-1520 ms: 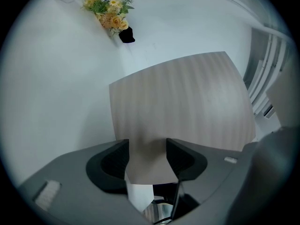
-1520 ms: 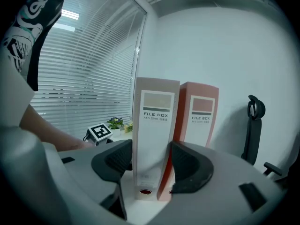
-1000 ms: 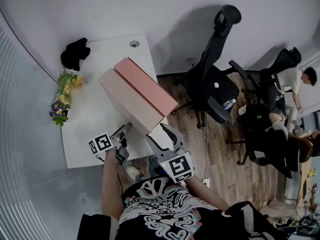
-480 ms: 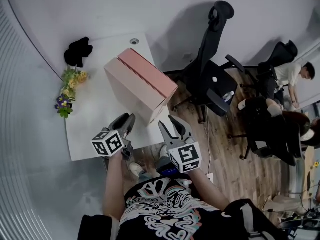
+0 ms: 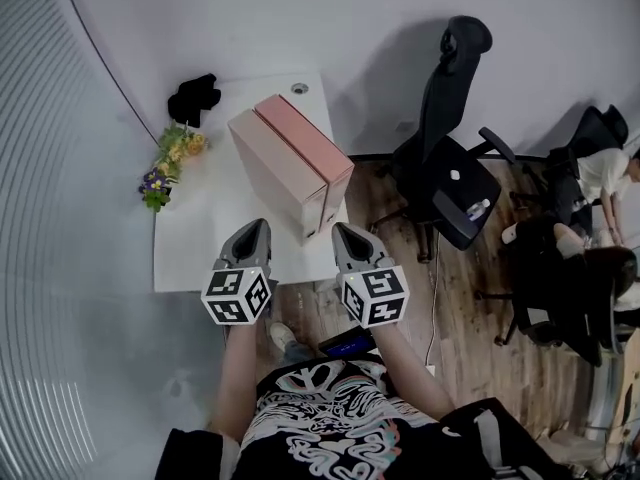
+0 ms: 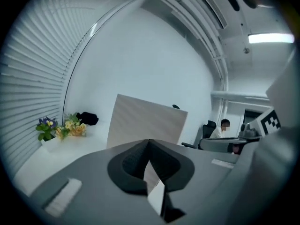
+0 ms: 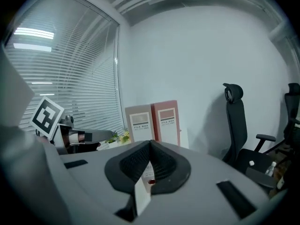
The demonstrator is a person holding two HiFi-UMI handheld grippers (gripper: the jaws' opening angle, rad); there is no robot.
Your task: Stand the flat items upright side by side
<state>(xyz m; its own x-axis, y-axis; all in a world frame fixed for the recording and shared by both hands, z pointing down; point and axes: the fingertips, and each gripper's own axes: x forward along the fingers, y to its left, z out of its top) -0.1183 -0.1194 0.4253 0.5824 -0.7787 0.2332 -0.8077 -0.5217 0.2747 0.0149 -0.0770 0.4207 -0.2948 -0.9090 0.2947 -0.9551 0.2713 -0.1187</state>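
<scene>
Holding left gripper point(image 5: 254, 230) and right gripper point(image 5: 346, 232) side by side, near each other but apart, both aimed toward 12 o'clock. Both pairs of jaws just finished closing; now pressed together, nothing between. Marker cubes point(image 5: 238, 296) at 6 o'clock end, forearms point(image 5: 238, 368) stretched forward from torso point(image 5: 320, 423).

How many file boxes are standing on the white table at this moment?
2. The beige file box stands upright on the white table. The pink file box stands right against it, on the side toward the office chair. None appear hidden.
</scene>
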